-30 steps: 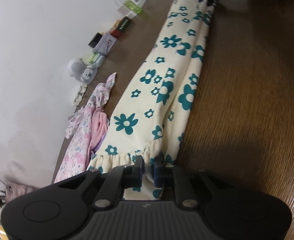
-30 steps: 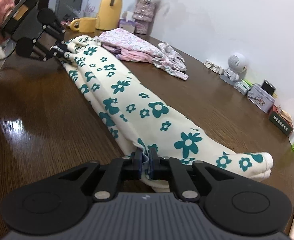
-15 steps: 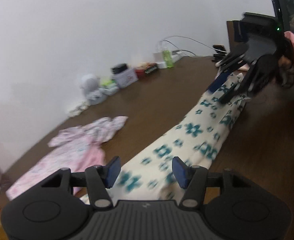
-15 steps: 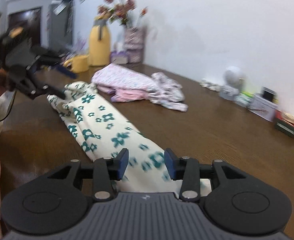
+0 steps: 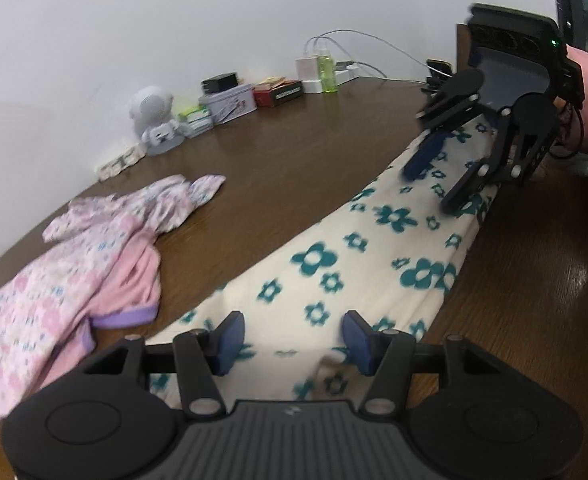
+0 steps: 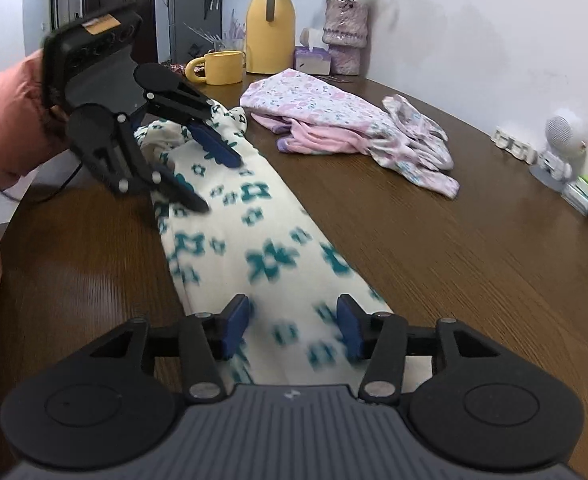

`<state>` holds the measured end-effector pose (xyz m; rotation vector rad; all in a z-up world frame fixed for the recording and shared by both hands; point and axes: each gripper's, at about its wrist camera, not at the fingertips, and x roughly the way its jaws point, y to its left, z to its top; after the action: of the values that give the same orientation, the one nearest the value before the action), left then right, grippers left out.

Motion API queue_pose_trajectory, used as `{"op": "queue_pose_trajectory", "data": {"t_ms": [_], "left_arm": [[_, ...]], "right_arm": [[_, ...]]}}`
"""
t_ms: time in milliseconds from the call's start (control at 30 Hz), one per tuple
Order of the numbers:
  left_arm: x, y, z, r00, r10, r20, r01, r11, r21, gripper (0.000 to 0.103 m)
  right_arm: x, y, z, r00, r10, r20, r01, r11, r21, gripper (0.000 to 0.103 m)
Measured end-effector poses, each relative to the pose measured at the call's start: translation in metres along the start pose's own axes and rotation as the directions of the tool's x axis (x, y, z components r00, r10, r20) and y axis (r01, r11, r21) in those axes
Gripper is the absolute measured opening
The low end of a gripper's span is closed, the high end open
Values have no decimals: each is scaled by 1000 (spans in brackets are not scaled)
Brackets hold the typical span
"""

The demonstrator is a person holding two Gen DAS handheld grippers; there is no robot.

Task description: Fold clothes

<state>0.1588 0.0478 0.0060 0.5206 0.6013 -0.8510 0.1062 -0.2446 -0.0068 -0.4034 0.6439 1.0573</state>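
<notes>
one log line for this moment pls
step: release after fold | left gripper: open, empty | right gripper: opening, empty | floral garment: flat strip on table

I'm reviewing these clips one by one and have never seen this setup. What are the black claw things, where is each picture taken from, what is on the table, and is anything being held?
There is no robot. A person holds a two-finger gripper in each hand, and each gripper carries a wide-angle camera looking along its fingers. So each picture shows its own gripper at the bottom and the other one farther off.

The left gripper and the right gripper are at opposite ends of a long cream garment with teal flowers, lying flat on the brown wooden table. Neither pinches it: the left jaws stand apart above the cloth, and the right jaws are opening.

Beside it lies a pink floral garment. Along the wall are a small white figure, tins and boxes, a yellow jug and a yellow mug.
</notes>
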Motion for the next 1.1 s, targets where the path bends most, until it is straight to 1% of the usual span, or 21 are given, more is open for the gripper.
{"op": "queue_pose_trajectory", "data": {"t_ms": [200, 267, 367, 433, 667, 800, 867, 967, 1000, 1033, 1100], "left_arm": [[-6, 8, -9, 1000, 9, 1, -9, 998, -58, 55], [-7, 7, -10, 1000, 17, 1, -17, 998, -62, 55], [-7, 6, -9, 1000, 28, -3, -28, 997, -67, 55], [-7, 5, -9, 999, 31, -3, -32, 997, -71, 55], [-7, 5, -11, 999, 40, 1, -40, 995, -90, 55], [-11, 4, -6, 999, 43, -6, -44, 997, -69, 55], [-20, 3, -2, 999, 53, 6, -53, 997, -51, 55], [-41, 13, -1, 997, 55, 59, -51, 996, -78, 55], [-47, 17, -1, 995, 57, 77, -50, 994, -92, 56], [-52, 22, -1, 994, 66, 87, -57, 993, -106, 56], [-55, 31, -1, 992, 98, 82, -88, 989, -115, 56]], "right_arm": [[-44, -25, -37, 998, -67, -15, 67, 998, 22, 49], [-56, -32, -46, 997, -74, 0, 74, 996, 39, 48], [-68, -39, -57, 992, -119, -29, 120, 992, 33, 48], [-76, -47, -68, 994, -107, -20, 108, 991, 77, 49], [-82, -49, -88, 992, -118, 54, 112, 988, 103, 50], [-83, -47, -86, 990, -132, 58, 123, 983, 136, 51], [-88, -47, -81, 990, -130, 59, 118, 978, 172, 51], [-100, -41, -70, 983, -137, 123, 108, 971, 215, 52], [-99, -37, -65, 981, -143, 133, 113, 971, 212, 52], [-97, -32, -59, 979, -149, 140, 119, 971, 206, 52], [-90, -23, -50, 977, -154, 148, 124, 974, 192, 53]]}}
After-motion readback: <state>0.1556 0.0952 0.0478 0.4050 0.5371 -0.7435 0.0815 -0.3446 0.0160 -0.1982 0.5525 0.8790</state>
